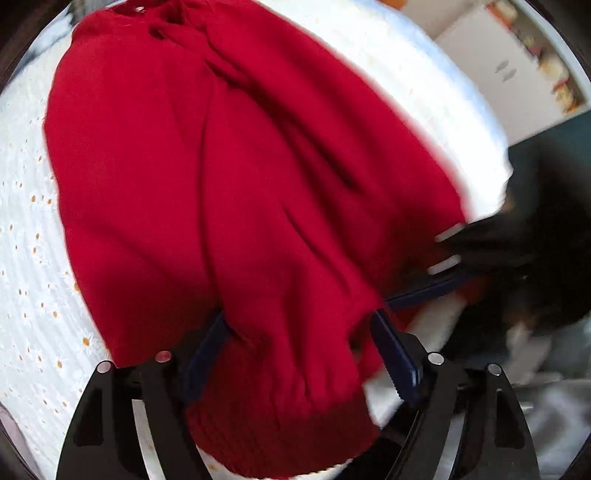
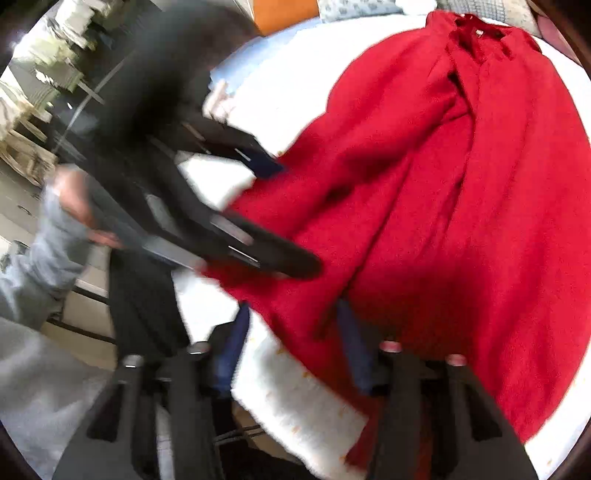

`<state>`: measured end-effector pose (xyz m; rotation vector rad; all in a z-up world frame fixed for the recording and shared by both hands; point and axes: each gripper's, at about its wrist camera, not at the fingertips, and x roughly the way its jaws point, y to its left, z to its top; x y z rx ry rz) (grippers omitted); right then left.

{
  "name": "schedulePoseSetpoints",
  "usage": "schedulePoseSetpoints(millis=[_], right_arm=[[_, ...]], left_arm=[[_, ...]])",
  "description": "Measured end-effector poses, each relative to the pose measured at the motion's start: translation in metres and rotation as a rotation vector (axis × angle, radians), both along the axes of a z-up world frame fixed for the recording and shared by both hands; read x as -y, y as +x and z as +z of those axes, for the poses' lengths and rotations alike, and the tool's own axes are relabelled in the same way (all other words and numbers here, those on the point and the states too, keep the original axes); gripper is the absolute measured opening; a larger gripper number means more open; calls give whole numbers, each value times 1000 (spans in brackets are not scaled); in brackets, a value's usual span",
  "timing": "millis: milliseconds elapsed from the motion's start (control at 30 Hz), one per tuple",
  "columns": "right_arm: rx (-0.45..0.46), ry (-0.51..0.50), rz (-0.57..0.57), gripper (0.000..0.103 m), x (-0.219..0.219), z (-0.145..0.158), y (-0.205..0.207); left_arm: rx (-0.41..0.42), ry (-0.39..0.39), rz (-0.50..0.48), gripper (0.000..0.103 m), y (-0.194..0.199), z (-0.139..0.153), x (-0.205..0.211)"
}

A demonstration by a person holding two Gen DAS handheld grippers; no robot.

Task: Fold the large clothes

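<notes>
A red knitted sweater [image 1: 229, 177] lies spread on the white bedspread [image 1: 26, 266], collar at the far end. My left gripper [image 1: 299, 354] hangs over its near ribbed hem. Its blue fingers [image 1: 391, 354] stand wide apart with a bunch of hem between them, and the pads do not press it. In the right wrist view the sweater [image 2: 461, 206] fills the right side. My right gripper [image 2: 291, 350] straddles its lower left edge, jaws apart, with cloth draped over the right finger [image 2: 352, 347]. The picture is blurred. The left gripper's black frame [image 2: 221, 229] reaches onto the cloth from the left.
The bedspread has small daisy marks [image 1: 55, 314]. Its edge [image 1: 491, 158] drops off at the right, with a white cabinet [image 1: 495, 74] beyond. A person's grey sleeve [image 2: 33, 266] and hand [image 2: 77, 206] are at the left. An orange object [image 2: 284, 14] and a patterned pillow [image 2: 354, 7] lie at the far end.
</notes>
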<state>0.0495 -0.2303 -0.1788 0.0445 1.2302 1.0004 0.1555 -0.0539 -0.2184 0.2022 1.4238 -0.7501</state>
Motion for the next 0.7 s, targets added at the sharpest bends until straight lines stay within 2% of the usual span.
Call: schedulePoseSetpoints(millis=[33,100,167,200,267,367,433,500,533,600,700], right_arm=[[3,11,-10,62,8,8,-3],[10,46,-42,67,29,26,-6],[-6,90,-124,78,62,46,-5],[-25,109,-157,79,74,51,-3],[-91,155,-231,80,96,58,10],[-247,187,-372,80,131,42,22],[-348,188,-429,80,147,20,28],[-414,172,-446,80,154,1,28],[-444,170,-453,80,154,-10,29],[-480,158,-461,80,156,-25,36],[-540,165,-454,79,159,-38,47]], left_arm=[[11,-19,-15,94,-4,5,3],[9,-35,-12,94,-6,16,2],[-24,-104,13,94,-7,35,-9],[-36,-146,36,94,-8,47,-18],[-75,-237,107,96,-7,69,-45],[-131,-286,239,100,-3,75,-84],[-170,-240,330,100,-11,63,-117],[-219,-204,404,100,-4,36,-132],[-259,-213,427,100,0,27,-139],[-303,-217,456,100,-3,1,-144],[-369,-222,456,100,-1,-20,-143]])
